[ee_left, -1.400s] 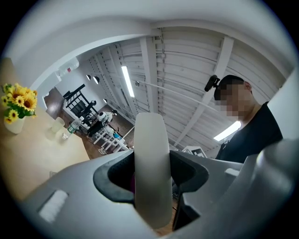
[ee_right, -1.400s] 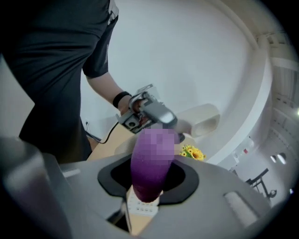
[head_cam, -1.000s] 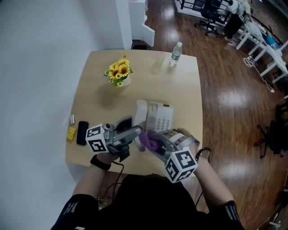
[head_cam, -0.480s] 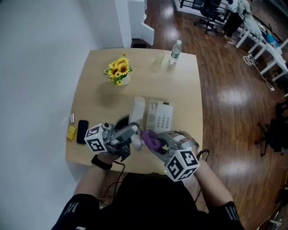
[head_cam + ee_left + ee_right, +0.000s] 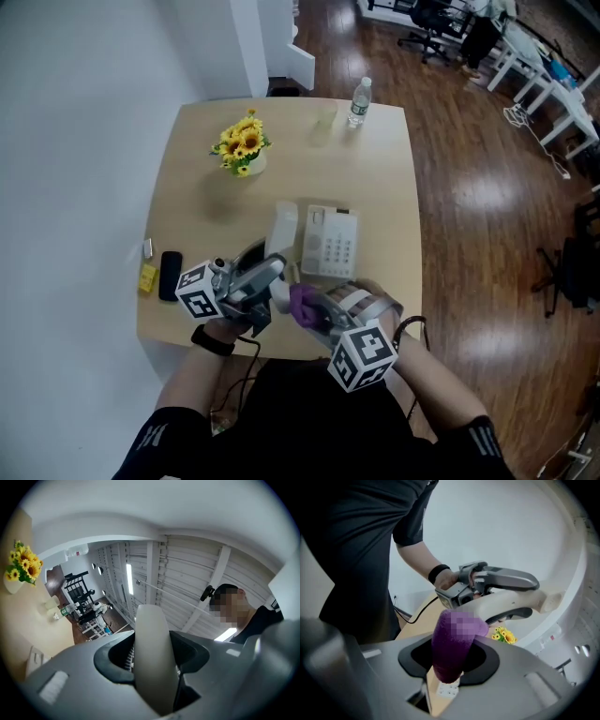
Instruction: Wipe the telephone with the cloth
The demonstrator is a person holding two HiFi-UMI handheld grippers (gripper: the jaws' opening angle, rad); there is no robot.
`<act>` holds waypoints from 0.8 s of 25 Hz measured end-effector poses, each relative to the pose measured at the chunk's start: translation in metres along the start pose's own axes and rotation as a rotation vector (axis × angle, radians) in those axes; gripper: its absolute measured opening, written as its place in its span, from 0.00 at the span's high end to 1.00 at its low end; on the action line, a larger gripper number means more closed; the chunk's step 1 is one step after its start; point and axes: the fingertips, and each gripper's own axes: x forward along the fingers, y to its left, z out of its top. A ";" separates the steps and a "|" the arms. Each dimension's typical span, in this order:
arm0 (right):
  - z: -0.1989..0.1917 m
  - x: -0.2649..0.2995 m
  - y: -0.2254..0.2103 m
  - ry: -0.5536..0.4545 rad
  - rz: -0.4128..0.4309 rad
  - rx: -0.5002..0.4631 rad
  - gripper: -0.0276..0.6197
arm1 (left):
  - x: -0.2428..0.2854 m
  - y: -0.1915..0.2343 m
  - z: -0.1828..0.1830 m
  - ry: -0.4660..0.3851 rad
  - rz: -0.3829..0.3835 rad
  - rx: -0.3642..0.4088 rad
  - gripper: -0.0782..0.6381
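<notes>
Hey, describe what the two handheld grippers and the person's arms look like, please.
Both the left gripper and the right gripper are grey two-jaw tools, each carrying a white cube with black square markers. A black cable runs from the left one. The person wears a black wristband and black short sleeves with white stripes.
</notes>
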 end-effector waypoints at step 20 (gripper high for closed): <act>-0.214 0.123 -0.167 0.212 -0.257 0.388 0.76 | -0.071 0.078 -0.051 0.264 0.526 0.119 0.59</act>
